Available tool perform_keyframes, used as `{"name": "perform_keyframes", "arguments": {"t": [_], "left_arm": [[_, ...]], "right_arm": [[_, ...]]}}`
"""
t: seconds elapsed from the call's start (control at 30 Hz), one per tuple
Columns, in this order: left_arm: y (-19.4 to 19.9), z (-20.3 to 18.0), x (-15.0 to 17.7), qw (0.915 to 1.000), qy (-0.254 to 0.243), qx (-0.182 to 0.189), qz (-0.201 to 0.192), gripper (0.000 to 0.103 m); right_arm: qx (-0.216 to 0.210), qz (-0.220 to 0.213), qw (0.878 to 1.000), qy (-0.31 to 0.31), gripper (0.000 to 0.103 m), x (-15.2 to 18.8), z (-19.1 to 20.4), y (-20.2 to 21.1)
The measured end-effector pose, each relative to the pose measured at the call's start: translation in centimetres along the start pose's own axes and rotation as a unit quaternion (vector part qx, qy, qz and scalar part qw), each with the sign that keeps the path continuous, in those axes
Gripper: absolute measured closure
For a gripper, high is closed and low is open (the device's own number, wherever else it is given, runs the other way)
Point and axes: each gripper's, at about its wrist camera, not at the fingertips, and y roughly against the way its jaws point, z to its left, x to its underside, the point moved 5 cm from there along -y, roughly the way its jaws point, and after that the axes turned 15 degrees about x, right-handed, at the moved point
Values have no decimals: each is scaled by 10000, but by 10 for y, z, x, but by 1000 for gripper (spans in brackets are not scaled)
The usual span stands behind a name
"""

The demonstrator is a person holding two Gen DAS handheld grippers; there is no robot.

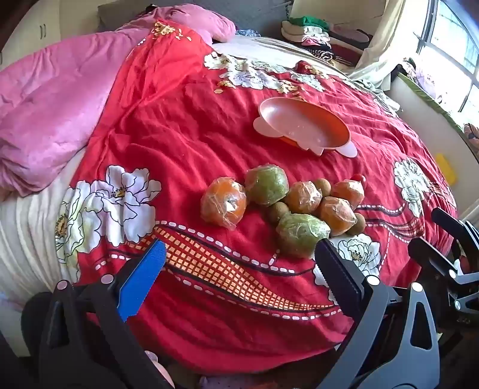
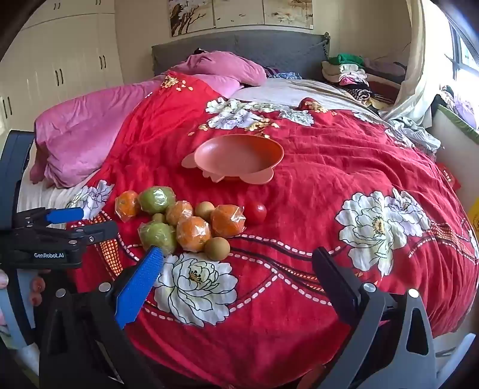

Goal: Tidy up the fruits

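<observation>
Pink duvet (image 2: 89, 128), folded clothes pile (image 2: 347, 71), 3 wall pics (image 2: 239, 13), grey headboard (image 2: 239, 45).

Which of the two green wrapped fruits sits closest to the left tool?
The green fruit at the near edge of the pile, right beside the left tool and its black finger; the other green one lies farther back.
</observation>
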Motion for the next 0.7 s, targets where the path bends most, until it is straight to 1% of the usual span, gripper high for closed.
{"name": "perform_keyframes", "arguments": {"t": [0.03, 0.3, 0.43, 0.7], "left_arm": [[0, 0, 0, 10000, 5, 2, 5, 9], [2, -7, -1, 10000, -36, -28, 4, 9], [0, -6, -4, 10000, -29, -18, 47, 9], [2, -1, -2, 10000, -10, 36, -24, 9]], "right_arm": [[-15, 87, 10000, 10, 4, 1, 0, -2], [-38, 95, 9999, 8, 4, 1, 1, -3], [-25, 90, 10000, -2, 4, 1, 0, -1], [-15, 90, 10000, 16, 4, 1, 1, 1]]}}
